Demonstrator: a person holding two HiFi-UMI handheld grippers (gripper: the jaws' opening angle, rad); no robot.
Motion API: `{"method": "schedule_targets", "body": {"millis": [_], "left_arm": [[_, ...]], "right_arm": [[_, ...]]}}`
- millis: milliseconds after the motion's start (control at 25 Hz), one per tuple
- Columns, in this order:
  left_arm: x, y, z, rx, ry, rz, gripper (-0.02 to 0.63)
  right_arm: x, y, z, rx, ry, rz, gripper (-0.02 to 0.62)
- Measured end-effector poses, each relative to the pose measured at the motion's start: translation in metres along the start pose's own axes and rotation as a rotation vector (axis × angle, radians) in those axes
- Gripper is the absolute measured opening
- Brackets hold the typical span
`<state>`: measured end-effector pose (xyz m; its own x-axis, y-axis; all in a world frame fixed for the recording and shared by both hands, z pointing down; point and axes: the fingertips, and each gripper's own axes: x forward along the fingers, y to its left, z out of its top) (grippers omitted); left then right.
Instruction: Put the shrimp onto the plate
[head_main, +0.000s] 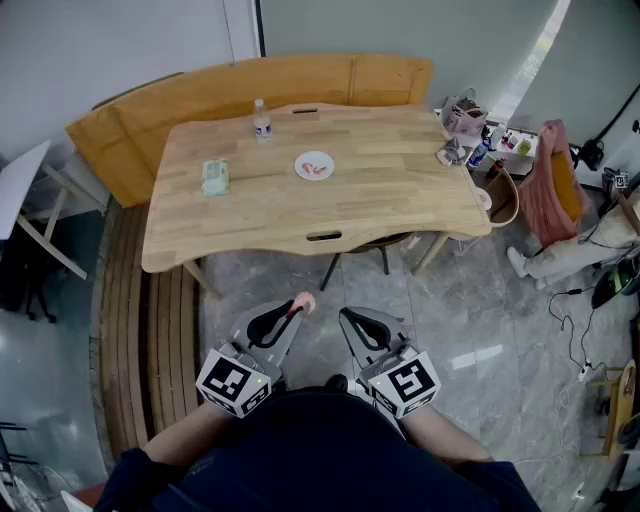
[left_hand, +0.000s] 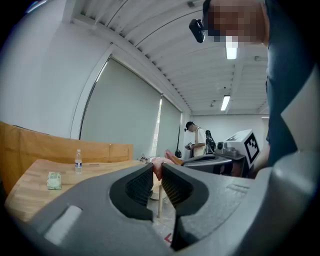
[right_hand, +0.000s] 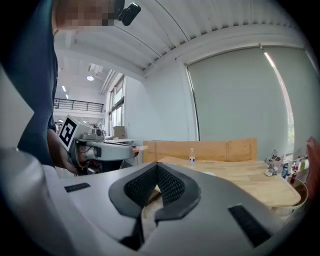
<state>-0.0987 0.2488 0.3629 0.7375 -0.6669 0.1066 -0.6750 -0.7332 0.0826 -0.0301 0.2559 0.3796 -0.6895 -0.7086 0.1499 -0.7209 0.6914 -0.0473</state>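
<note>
In the head view, my left gripper (head_main: 298, 306) pinches a pink shrimp (head_main: 304, 299) at its tips. It is over the floor, well short of the table (head_main: 400, 190), where the white plate (head_main: 301, 158) lies mid-table with something pink on it. My right gripper (head_main: 346, 316) hangs just beside the left. In the left gripper view, the jaws stand narrow, clamped on the shrimp. In the right gripper view, the jaws meet with nothing between them. The shrimp looks light, soft and probably slippery, so I judge a gentle grip across its thick body is best.
</note>
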Motion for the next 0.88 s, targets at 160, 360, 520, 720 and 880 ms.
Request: {"method": "schedule_targets", "body": {"millis": [160,360,520,720,880], "left_arm": [[0.001,0.003,-0.001,0.004,-0.002,0.001,0.052],[0.003,0.003,-0.002,0.000,0.000,0.001,0.052],[0.004,0.004,-0.002,-0.003,-0.001,0.004,0.052],[0.005,0.007,-0.005,-0.002,0.004,0.014,0.052],[0.011,0.009,-0.007,-0.005,0.007,0.032,0.052]], "right_arm": [[0.003,-0.002,-0.004,0.004,0.002,-0.005,0.009],[0.004,-0.004,-0.004,0.008,0.004,-0.003,0.009],[0.005,-0.004,-0.004,0.008,0.002,0.005,0.009],[0.005,-0.009,-0.003,0.018,-0.024,-0.003,0.009],[0.004,-0.017,-0.005,0.019,-0.030,0.003,0.011]]}}
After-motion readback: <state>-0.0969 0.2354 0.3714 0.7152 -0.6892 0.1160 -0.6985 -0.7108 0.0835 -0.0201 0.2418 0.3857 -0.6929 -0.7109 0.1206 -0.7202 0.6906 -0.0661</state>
